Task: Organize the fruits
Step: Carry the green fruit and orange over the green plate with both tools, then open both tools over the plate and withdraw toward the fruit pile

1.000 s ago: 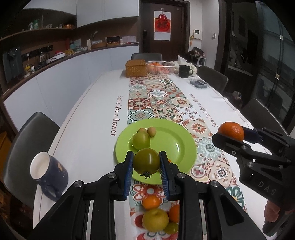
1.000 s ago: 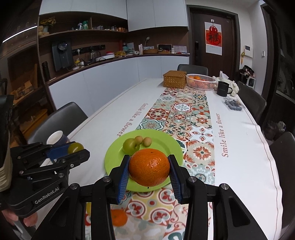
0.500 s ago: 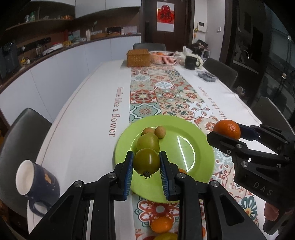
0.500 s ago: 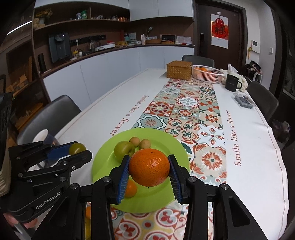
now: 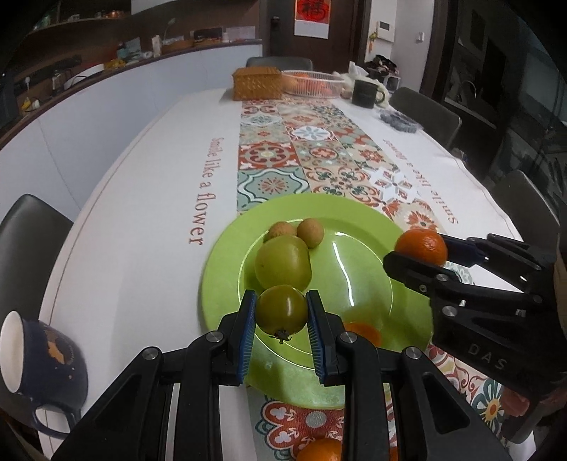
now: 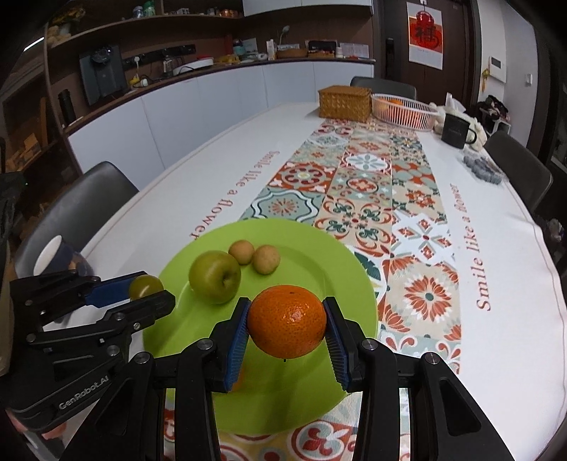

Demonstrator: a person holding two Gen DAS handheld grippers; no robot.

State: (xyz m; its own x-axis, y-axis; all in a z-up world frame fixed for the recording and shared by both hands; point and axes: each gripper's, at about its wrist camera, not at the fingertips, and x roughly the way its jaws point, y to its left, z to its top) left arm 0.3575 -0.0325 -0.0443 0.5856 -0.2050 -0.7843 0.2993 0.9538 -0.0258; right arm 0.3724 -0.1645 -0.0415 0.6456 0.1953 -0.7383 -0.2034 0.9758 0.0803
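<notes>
Writing is easy to read in several places. "GenRobot.AI" stands in white letters on the black body of the left gripper (image 6: 150,296), and "DAS" is stamped on the side of the right gripper (image 5: 421,253). On the white tablecloth (image 6: 503,354) the words "Smile like a flower" run in red-brown letters along both long edges of the table, on each side of the patterned tile runner (image 6: 368,184). A red poster (image 6: 425,33) with a black Chinese character hangs on the dark door behind the far end of the table.

The left gripper is closed narrow on a green tomato (image 5: 281,308), with the blue pads pressing on both sides and the small stem pointing down. It hangs over the near part of the green plate (image 5: 372,220). The right gripper holds an orange (image 6: 287,321) between its blue pads, also above the near part of the plate.

On the plate lie a green apple (image 6: 214,276) and, just behind it, two small brown round fruits (image 6: 253,256), which touch each other. One more small orange fruit (image 5: 361,333) lies at the near edge of the plate. Another orange (image 5: 319,450) lies on the runner near the near edge of the table.

A dark blue mug (image 5: 39,368) stands at the left edge of the table. At the far end are a woven box (image 6: 343,103), a white wire basket (image 6: 404,108) with oranges inside, and a black mug (image 6: 455,129).
</notes>
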